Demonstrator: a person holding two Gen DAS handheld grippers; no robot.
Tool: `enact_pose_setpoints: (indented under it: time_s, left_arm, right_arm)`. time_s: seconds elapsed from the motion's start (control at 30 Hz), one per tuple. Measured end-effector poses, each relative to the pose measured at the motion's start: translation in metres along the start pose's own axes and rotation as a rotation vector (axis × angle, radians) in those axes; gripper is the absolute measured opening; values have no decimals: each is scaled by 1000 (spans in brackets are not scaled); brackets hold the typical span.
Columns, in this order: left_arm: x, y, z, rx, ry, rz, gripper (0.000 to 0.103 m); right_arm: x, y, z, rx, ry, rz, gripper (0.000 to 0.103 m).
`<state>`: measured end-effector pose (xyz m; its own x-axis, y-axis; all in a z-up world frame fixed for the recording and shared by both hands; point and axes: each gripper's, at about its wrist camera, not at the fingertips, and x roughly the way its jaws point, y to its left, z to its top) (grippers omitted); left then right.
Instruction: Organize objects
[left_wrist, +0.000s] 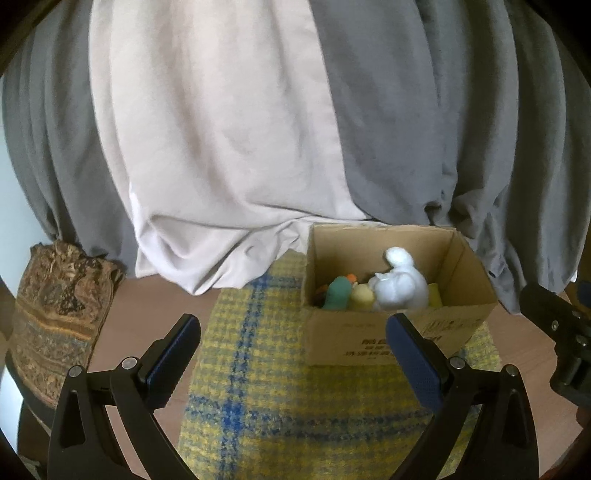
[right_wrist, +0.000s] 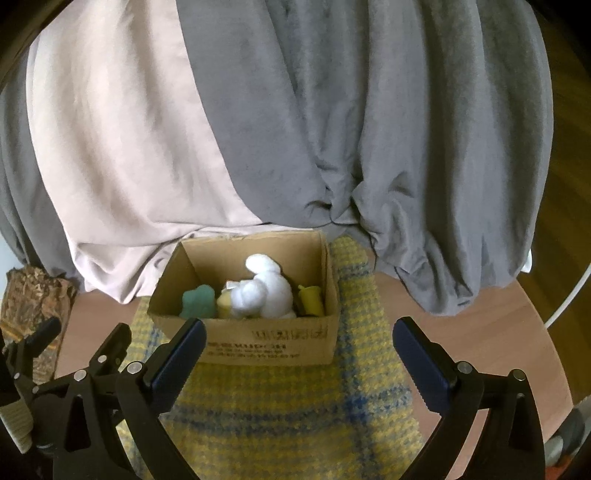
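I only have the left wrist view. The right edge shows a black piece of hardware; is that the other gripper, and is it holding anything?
Observer: Yes. The right gripper stands wide open with nothing between its fingers.
Operator: What lies right of the white plush toy in the cardboard box?
Observer: A yellow toy against the right wall of the cardboard box, beside the white plush toy.
Operator: Anything further right on the floor?
Observer: Only a white cord curving along the wooden floor.

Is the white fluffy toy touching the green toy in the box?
Apart. In the right wrist view the white plush toy and green plush toy have a yellow toy between them inside the cardboard box.
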<state>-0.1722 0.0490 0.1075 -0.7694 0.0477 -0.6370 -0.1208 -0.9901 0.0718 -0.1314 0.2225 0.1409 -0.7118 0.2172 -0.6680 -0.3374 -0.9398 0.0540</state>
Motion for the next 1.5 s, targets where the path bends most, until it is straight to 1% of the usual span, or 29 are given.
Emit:
enact_pose_setpoints:
  time_s: [0.07,0.17,0.33,0.47,0.6,0.73,0.97,1.03,1.2,1.33,1.5]
  left_arm:
    - [-1,3,-5,-6,4,-3,102]
    - [-1,8,-12,-13,8,15,102]
    - [-5,20,-25,-26,38,36,102]
    - [-17,23,-35,-22,25,53,102]
    - [-26,21,-44,-25,16,60,102]
    - [-32,19,-57,-48,16,50,102]
    - [-38,8,-86,-8,45,35,102]
    - [-40,6,-96,-8,58,26,102]
    - [-42,6,-114,-7,71,32,102]
    - [-38,10,-129,-27,100,34,102]
    - [-35,8,-149,-22,118,28,102]
  right_arm:
    - [-1,0,-5,9,-4,3,102]
    - [-1,1,-11,12,13,9,102]
    - [-5,6,-23,11,38,23,102]
    - [-10,7,-39,5,48,37,102]
    - [-15,5,-54,7,50,28,102]
    - [-17,-2,-70,10,70,25,102]
    - [-15,-16,-100,20,115,17,102]
    - [-16,-17,-106,14,120,11,102]
    - [-21,-20,-124,20,117,10,102]
    - [-20,-24,-137,33,124,14,102]
    - [-18,-27,-155,35,138,-6,102]
